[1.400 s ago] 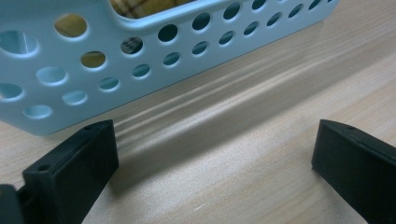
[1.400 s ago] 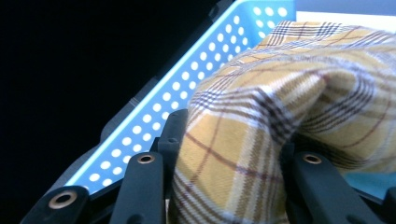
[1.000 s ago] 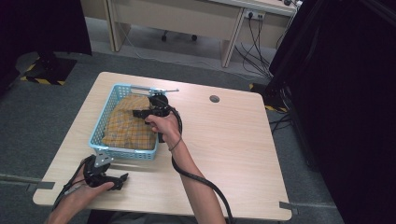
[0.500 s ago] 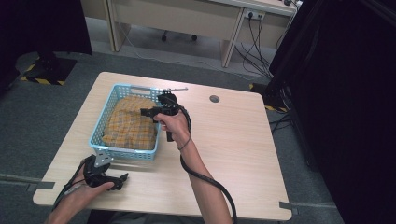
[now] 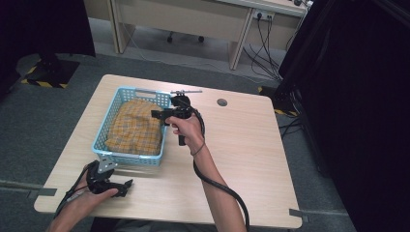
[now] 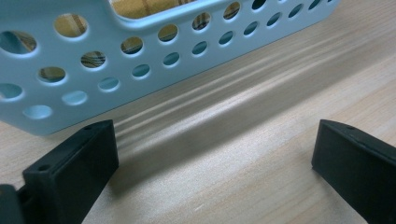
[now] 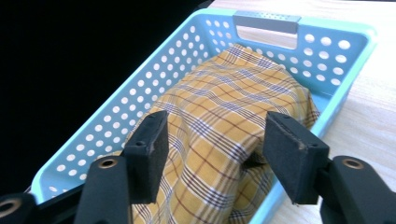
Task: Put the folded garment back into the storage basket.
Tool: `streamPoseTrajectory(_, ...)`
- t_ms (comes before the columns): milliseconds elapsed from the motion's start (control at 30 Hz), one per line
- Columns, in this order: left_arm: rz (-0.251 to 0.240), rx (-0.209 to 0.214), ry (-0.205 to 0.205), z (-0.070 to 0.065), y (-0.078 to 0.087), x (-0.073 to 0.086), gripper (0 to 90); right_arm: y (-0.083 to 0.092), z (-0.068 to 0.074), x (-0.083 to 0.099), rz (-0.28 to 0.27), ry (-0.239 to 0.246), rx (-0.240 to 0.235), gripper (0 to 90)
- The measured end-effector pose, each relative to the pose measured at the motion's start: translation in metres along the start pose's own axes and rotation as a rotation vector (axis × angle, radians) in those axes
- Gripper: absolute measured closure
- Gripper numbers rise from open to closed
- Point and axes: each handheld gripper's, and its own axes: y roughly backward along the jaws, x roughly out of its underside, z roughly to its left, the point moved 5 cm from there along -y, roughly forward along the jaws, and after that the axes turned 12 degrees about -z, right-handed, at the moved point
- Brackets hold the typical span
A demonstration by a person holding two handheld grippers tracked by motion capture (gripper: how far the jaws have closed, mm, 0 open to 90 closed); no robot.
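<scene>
A light blue perforated basket [image 5: 104,140] stands on the left half of the wooden table [image 5: 251,159]. A yellow plaid cloth [image 5: 135,128] lies bunched inside it. My right gripper [image 5: 157,115] hovers over the basket's right rim, pointing left. In the right gripper view the gripper [image 7: 212,140] hangs above the cloth [image 7: 224,102] and the basket [image 7: 140,84]. Its jaws have just been opening, and the pads press on nothing. My left gripper [image 5: 126,184] rests on the table near the front left corner, open. Bare wood lies between the jaws of the left gripper [image 6: 215,158], with the basket's wall [image 6: 93,60] just ahead.
A round cable hole [image 5: 222,102] sits in the table's far middle. Bare tabletop stretches to the right of the basket. Behind the table stands a desk [image 5: 193,19] with cables [image 5: 263,43] on the floor. A black curtain [image 5: 358,96] hangs at the right.
My right gripper has moved right and slightly up, from over the cloth to the basket's right rim. Its jaws stand wider than before. The left hand has stayed put.
</scene>
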Motion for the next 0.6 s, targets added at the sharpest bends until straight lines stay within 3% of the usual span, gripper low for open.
streamPoseTrajectory(33,-0.004,-0.011,-0.018,0.002,0.000,-0.001,0.0,0.001,-0.001,0.001,0.002,0.000,0.004,39.6)
streamPoseTrajectory(200,-0.005,-0.009,-0.019,0.002,0.000,-0.001,0.0,0.004,-0.006,0.002,-0.004,-0.004,0.025,34.1)
streamPoseTrajectory(600,0.000,0.000,0.000,0.000,0.000,0.000,0.0,0.014,-0.018,0.003,-0.031,0.003,0.071,21.4)
